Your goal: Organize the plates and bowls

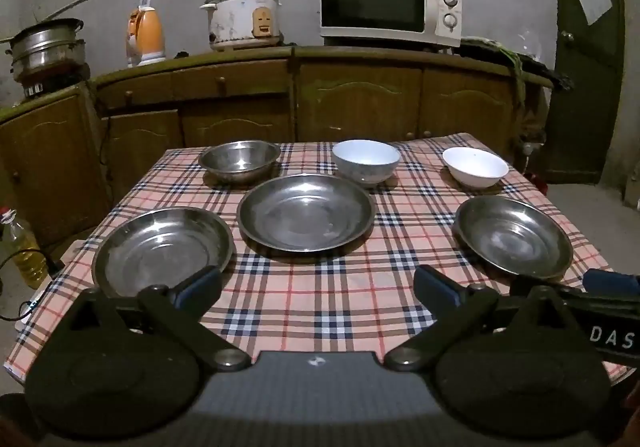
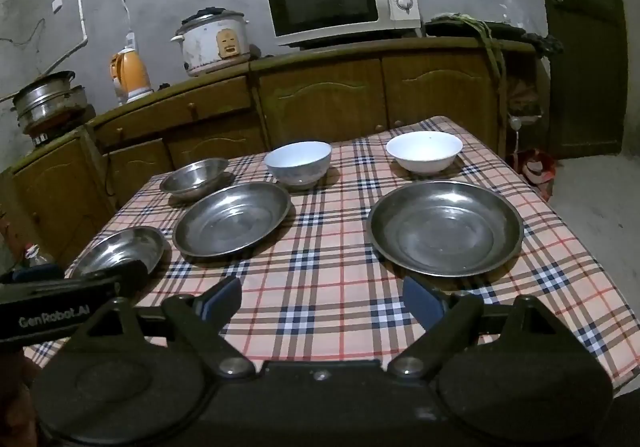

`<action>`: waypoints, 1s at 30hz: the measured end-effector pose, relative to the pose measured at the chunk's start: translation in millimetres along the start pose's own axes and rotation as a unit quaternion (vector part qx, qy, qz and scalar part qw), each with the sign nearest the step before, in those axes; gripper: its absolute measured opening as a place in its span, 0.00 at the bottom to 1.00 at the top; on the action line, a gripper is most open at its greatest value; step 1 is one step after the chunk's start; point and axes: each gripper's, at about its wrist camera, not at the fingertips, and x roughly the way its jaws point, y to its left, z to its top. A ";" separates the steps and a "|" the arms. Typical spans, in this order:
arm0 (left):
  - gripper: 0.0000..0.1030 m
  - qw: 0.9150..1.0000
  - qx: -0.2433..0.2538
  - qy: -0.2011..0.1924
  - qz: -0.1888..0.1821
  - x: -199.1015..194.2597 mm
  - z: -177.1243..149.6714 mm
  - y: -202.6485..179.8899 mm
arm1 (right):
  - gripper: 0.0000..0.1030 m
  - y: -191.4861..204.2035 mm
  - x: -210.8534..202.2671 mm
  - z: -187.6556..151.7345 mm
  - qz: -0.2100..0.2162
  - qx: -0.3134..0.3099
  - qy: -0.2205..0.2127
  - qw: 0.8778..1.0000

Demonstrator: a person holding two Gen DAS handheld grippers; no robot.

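Observation:
Three steel plates lie on the plaid table: a left plate (image 1: 162,249) (image 2: 120,249), a middle plate (image 1: 306,211) (image 2: 232,219) and a right plate (image 1: 514,235) (image 2: 444,227). Behind them stand a steel bowl (image 1: 240,159) (image 2: 195,177), a pale blue bowl (image 1: 366,161) (image 2: 298,163) and a white bowl (image 1: 475,167) (image 2: 424,151). My left gripper (image 1: 316,289) is open and empty above the table's near edge, between the left and right plates. My right gripper (image 2: 322,297) is open and empty, just in front of the right plate.
The plaid tablecloth (image 1: 320,307) covers the table. Behind it wooden cabinets (image 1: 360,103) carry a microwave (image 1: 390,5), a rice cooker (image 1: 242,19), an orange kettle (image 1: 145,35) and steel pots (image 1: 48,47). An oil bottle (image 1: 24,251) stands left of the table. A door (image 1: 588,55) is at right.

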 end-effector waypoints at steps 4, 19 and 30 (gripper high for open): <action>1.00 1.000 -0.003 -0.001 0.007 0.0 1.3 3.5 | 1.00 0.3 -3.0 2.9 0.001 -0.005 -0.001 1.000; 1.00 1.000 -0.015 -0.008 0.018 4.4 1.8 17.9 | 1.00 3.4 -0.7 2.7 0.000 -0.012 -0.002 1.000; 1.00 0.999 -0.019 -0.009 0.025 11.6 1.2 23.7 | 1.00 5.2 5.7 1.6 0.000 -0.017 0.003 1.000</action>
